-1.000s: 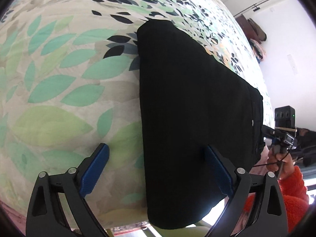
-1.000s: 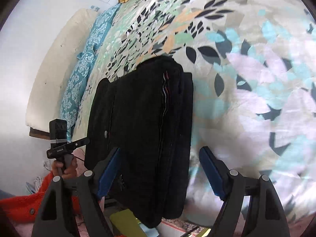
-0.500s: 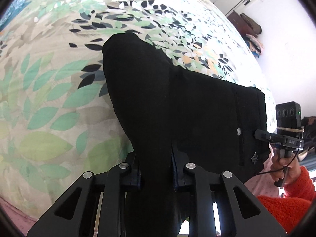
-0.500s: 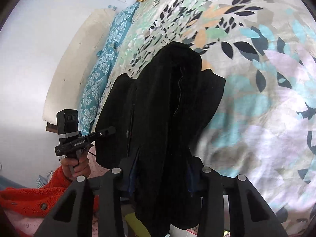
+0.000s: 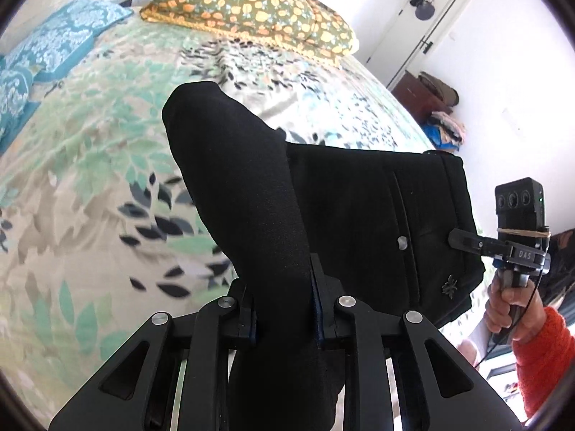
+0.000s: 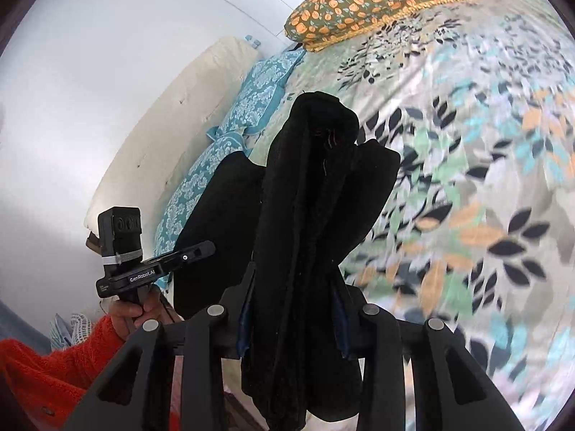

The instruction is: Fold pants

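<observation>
The black pants (image 5: 273, 208) are folded lengthwise and lifted off the leaf-print bedspread (image 5: 90, 165). My left gripper (image 5: 284, 319) is shut on one end of the pants, with the cloth bunched between its blue pads. My right gripper (image 6: 291, 319) is shut on the other end of the pants (image 6: 312, 194), where the waistband and a button (image 5: 402, 242) lie. Each gripper shows in the other's view, the right one (image 5: 517, 244) at the right edge and the left one (image 6: 143, 262) at the lower left, held by hands in orange sleeves.
An orange-flowered pillow (image 5: 251, 10) lies at the head of the bed. Teal patterned pillows (image 5: 43, 61) lie along the left side by a cream headboard (image 6: 161, 151). A door (image 5: 424, 18) and a dresser with clothes (image 5: 427, 97) stand beyond the bed's right side.
Both grippers closed on the pants' ends, which lay flat a second ago. Both have since lifted the pants off the bed and tilted up, bringing the pillows into view.
</observation>
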Motion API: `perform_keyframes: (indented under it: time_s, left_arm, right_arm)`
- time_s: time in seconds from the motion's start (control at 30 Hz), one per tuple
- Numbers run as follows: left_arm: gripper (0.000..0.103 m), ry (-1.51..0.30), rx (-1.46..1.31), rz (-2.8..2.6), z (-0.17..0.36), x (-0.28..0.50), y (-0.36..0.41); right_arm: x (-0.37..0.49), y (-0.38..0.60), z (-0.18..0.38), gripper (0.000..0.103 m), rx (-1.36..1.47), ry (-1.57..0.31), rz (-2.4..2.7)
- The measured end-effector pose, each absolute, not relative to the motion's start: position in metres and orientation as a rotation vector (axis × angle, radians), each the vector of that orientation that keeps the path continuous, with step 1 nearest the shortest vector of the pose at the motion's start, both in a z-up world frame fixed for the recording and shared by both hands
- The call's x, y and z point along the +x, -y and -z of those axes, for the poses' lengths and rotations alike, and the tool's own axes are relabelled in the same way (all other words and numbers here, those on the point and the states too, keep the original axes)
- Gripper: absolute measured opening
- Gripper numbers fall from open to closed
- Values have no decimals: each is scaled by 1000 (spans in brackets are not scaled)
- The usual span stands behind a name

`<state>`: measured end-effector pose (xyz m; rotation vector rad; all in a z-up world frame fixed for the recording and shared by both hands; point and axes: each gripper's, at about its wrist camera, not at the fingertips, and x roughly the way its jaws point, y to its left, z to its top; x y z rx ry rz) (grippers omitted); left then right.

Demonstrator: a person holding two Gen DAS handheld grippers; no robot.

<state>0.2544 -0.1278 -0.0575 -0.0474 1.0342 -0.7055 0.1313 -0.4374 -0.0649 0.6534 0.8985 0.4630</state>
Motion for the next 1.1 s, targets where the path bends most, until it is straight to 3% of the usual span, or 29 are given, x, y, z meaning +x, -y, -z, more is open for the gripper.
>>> perform_keyframes:
  time_s: [0.07, 0.1, 0.13, 0.17, 0.27, 0.53, 0.83, 0.97, 1.03, 1.1]
  left_arm:
    - [24, -1011, -2, 677, 69, 277, 143]
    - [32, -1027, 27, 653, 83, 287, 151]
    - [41, -1065, 57, 608, 102, 299, 155]
    - [60, -1112, 99, 546, 123, 307, 156]
    - [66, -1206, 197, 393, 175, 310, 131]
    - [69, -1137, 80, 425, 160, 265, 69]
    - [69, -1107, 168, 413, 152, 218, 83]
    - [70, -1129, 156, 413, 154, 205, 76]
    - [70, -1140, 158, 408, 158, 202, 74]
    - [70, -1153, 166, 394, 162, 200, 74]
  right_arm:
    - [156, 449, 75, 37, 635, -905, -401]
    - [169, 454, 88, 41, 636, -930, -362]
    - [179, 460, 104, 44, 627, -973, -295]
    - [183, 467, 121, 49, 605, -1023, -200]
    - [168, 488, 150, 50, 610, -1081, -64]
    - [109, 453, 119, 50, 382, -1007, -186]
    - [144, 392, 143, 50, -136, -1126, -189]
    - [145, 384, 138, 54, -253, -1091, -186]
    - [147, 389, 138, 40, -184, -1105, -198]
    - [144, 392, 126, 35, -133, -1060, -182]
